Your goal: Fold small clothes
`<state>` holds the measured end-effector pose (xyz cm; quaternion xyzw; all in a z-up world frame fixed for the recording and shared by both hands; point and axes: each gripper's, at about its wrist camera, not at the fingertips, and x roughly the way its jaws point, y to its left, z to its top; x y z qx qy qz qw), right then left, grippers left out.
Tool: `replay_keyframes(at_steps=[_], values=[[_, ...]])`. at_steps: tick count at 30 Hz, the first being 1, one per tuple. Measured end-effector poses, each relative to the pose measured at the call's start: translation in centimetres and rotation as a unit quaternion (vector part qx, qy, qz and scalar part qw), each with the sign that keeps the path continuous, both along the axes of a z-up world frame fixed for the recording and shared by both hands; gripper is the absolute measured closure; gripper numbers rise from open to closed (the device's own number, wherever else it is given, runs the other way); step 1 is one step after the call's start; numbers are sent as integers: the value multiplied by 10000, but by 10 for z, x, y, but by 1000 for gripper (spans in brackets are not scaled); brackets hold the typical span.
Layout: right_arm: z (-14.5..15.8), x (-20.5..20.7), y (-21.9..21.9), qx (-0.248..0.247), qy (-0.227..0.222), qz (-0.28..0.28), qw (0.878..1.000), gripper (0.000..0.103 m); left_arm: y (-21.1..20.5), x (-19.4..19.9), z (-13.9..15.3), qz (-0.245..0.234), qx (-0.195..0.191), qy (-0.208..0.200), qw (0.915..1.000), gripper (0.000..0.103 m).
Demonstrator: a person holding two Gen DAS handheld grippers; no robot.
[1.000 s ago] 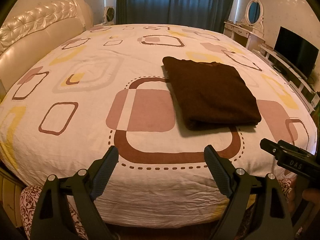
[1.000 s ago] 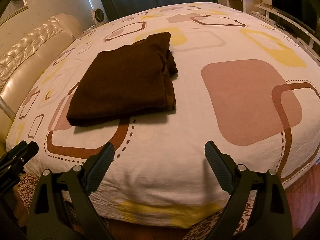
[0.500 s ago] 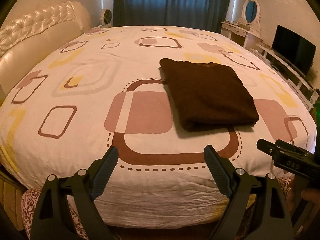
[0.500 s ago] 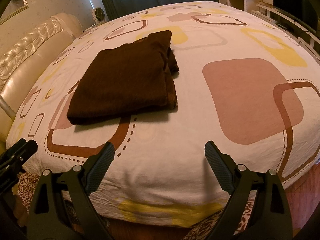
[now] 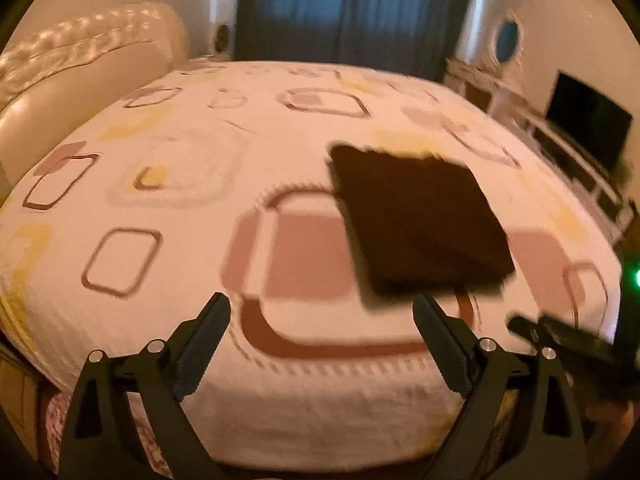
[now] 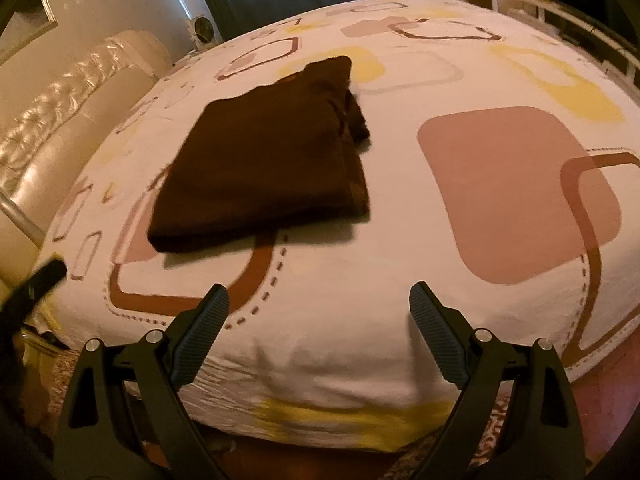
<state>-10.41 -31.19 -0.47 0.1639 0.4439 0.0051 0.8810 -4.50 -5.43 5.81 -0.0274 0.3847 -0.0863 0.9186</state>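
A dark brown garment (image 5: 416, 220) lies folded into a flat rectangle on the bed (image 5: 180, 184); it also shows in the right wrist view (image 6: 264, 164), with a bunched edge at its far right corner. My left gripper (image 5: 322, 320) is open and empty, held off the bed's near edge, to the near left of the garment. My right gripper (image 6: 318, 310) is open and empty, also off the near edge, to the near right of the garment. Each gripper's tip shows at the side of the other's view: the right one (image 5: 560, 336) and the left one (image 6: 36, 284).
The bed has a white cover with brown, pink and yellow squares. A padded cream headboard (image 5: 80, 68) runs along the left. Dark blue curtains (image 5: 340, 8) hang behind. A dresser with an oval mirror (image 5: 506, 36) and a TV (image 5: 588, 120) stand at the right.
The left wrist view is now blurred from motion and has tipped down a little, so the bed sits lower in frame. The garment lies as before. Both grippers stay open.
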Motion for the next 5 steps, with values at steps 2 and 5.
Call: replay_keyframes(at_steps=[2, 5], values=[[6, 8, -9, 128, -81, -63, 9999, 11, 14, 30, 4, 248, -6, 93, 9996, 11], [15, 37, -35, 73, -216, -294, 9993, 11, 39, 95, 3, 759, 193, 246, 9966, 11]])
